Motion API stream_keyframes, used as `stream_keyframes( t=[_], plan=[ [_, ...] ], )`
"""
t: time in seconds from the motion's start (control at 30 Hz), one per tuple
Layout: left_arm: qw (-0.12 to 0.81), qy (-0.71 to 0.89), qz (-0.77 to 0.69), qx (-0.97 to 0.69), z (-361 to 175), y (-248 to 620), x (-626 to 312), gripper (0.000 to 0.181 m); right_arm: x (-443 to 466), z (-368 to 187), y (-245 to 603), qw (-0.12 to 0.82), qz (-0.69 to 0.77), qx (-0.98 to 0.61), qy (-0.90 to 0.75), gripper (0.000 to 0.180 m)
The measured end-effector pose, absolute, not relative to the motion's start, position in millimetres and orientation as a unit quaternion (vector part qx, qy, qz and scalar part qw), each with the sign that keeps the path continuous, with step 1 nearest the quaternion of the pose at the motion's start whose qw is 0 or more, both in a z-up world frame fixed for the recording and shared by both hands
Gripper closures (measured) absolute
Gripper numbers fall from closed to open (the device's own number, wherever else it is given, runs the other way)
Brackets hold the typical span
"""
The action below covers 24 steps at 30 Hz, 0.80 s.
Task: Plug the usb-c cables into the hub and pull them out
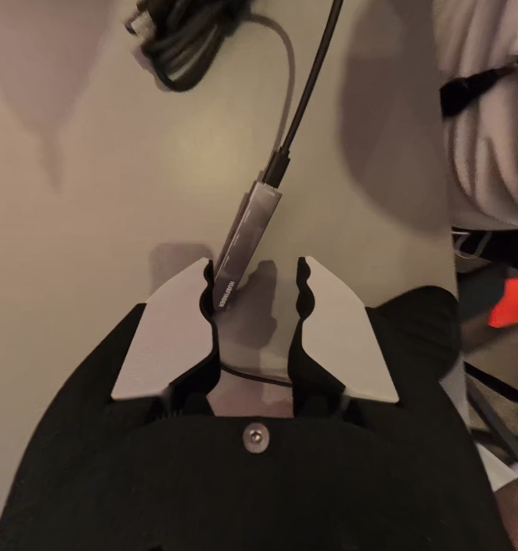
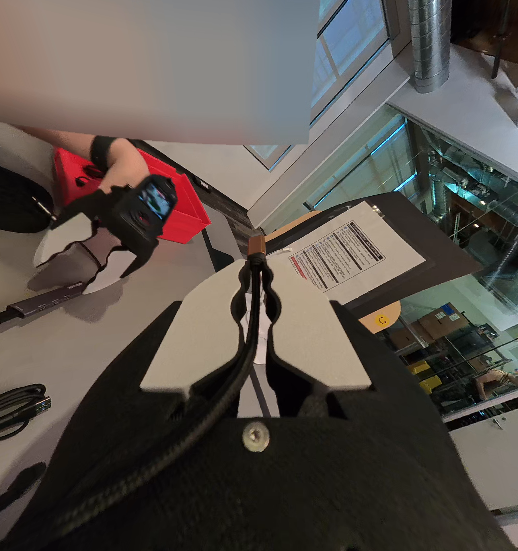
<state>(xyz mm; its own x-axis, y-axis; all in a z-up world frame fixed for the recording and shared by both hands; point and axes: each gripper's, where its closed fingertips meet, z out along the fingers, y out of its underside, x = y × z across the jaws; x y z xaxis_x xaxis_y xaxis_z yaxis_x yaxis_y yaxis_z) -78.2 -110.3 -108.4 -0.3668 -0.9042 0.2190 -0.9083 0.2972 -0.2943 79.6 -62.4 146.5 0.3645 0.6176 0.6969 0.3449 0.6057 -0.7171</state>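
The grey hub [image 1: 246, 238] lies on the pale table [image 1: 88, 179]. A black cable [image 1: 305, 89] is plugged into its far end. My left gripper [image 1: 254, 265] is open around the hub's near end, which rests against the left finger. The hub [image 2: 43, 301] and the left gripper [image 2: 73, 268] also show at the left of the right wrist view. My right gripper [image 2: 255, 265] is shut on a black braided cable [image 2: 251, 313]. Its copper-coloured plug [image 2: 255, 246] sticks out past the fingertips, in the air and away from the hub.
A coiled black cable [image 1: 177, 44] lies beyond the hub; another coil [image 2: 10, 408] with a USB plug lies at the left. A red bin [image 2: 180, 208] stands behind the left gripper. A clipboard with a printed sheet [image 2: 350, 256] lies ahead. A person's clothing [image 1: 490, 119] is at the right. The tips of one gripper are about 30 cm away from the tips of the other. The right gripper is farther from the coil [image 2: 10, 408], some 30 cm, than the left, some 15 cm. Look for it in the left wrist view [image 1: 174, 18] too.
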Motion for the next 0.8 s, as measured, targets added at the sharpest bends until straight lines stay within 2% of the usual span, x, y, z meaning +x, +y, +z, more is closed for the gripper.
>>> stream_keyframes(
  t=[0.03, 0.27, 0.4, 0.53, 0.6, 0.8],
  plan=[
    [0.036, -0.801, 0.198, 0.563, -110.8, -108.3, -80.8, 0.129, 79.5, 145.5, -62.2, 0.702, 0.096, -0.434, -0.556, 0.171],
    [0.176, -0.776, 0.265, 0.545, -127.5, -97.6, -83.5, 0.145, 87.6, 148.0, -66.7, 0.706, 0.091, -0.434, -0.552, 0.171],
    [0.224, -0.766, 0.289, 0.528, -139.0, -91.5, -80.6, 0.148, 93.7, 151.4, -67.9, 0.713, 0.095, -0.433, -0.544, 0.171],
    [0.312, -0.744, 0.306, 0.506, -141.9, -100.5, -86.0, 0.149, 94.6, 148.3, -65.8, 0.707, 0.092, -0.439, -0.547, 0.171],
    [0.337, -0.750, 0.300, 0.484, -145.1, -105.9, -90.2, 0.155, 93.5, 145.8, -64.0, 0.702, 0.093, -0.442, -0.551, 0.171],
    [0.387, -0.755, 0.284, 0.447, -145.2, -118.8, -99.0, 0.157, 88.6, 138.2, -56.9, 0.688, 0.088, -0.454, -0.559, 0.171]
  ],
)
